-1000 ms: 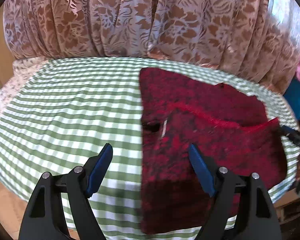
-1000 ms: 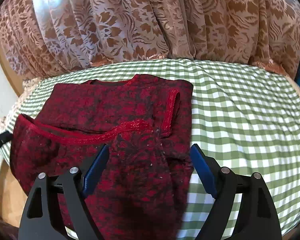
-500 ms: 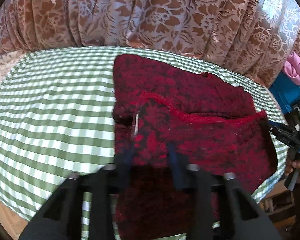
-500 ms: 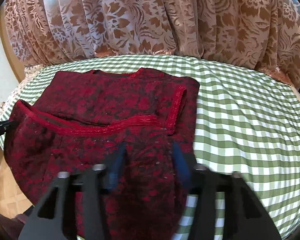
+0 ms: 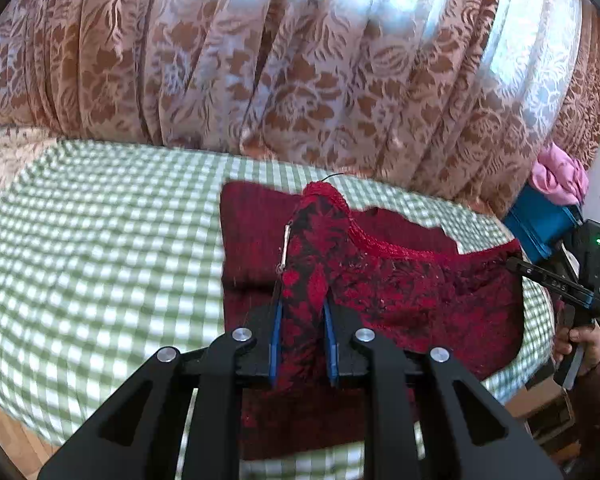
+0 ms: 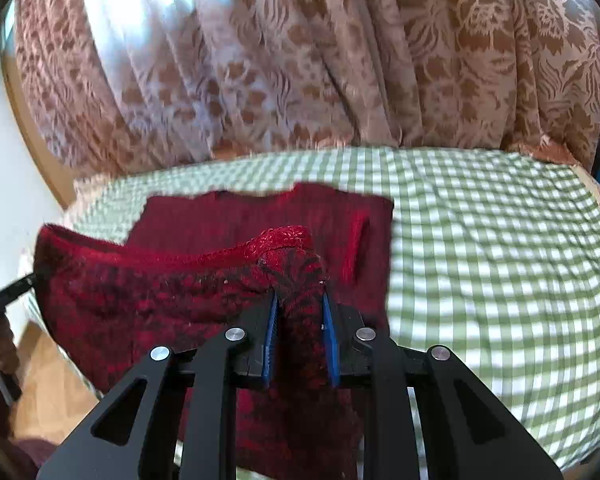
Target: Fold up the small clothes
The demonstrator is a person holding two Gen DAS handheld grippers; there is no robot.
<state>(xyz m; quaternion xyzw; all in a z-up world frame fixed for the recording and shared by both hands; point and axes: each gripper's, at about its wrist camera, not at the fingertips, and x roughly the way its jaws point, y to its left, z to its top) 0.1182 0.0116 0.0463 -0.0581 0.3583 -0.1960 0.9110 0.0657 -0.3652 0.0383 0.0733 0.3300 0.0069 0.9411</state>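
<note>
Both claws have closed in on the red sweater (image 5: 412, 284) since a second ago, when their blue pads stood wide apart over it. The left claw (image 5: 302, 320) is now narrow and closing, with a bunch of the red knit pinched between its pads. The right claw (image 6: 298, 320) is doing the same at the sweater's other side, its pads pressing a fold of cloth.

The sweater lies on the table (image 5: 100, 264), on the green checked cloth, already folded partway. Its near edge, which lay flat before, is now pulled up off the cloth in two peaks, one at each claw, with the bright red trim (image 6: 228, 254) stretched between them. The far part stays flat on the table.

From the left view, the person's hand (image 5: 580, 340) holding the other tool shows at the right edge. Behind the table hangs a brown flowered curtain (image 5: 300, 60), and a pink bundle (image 5: 560, 176) sits on something blue at the far right.
</note>
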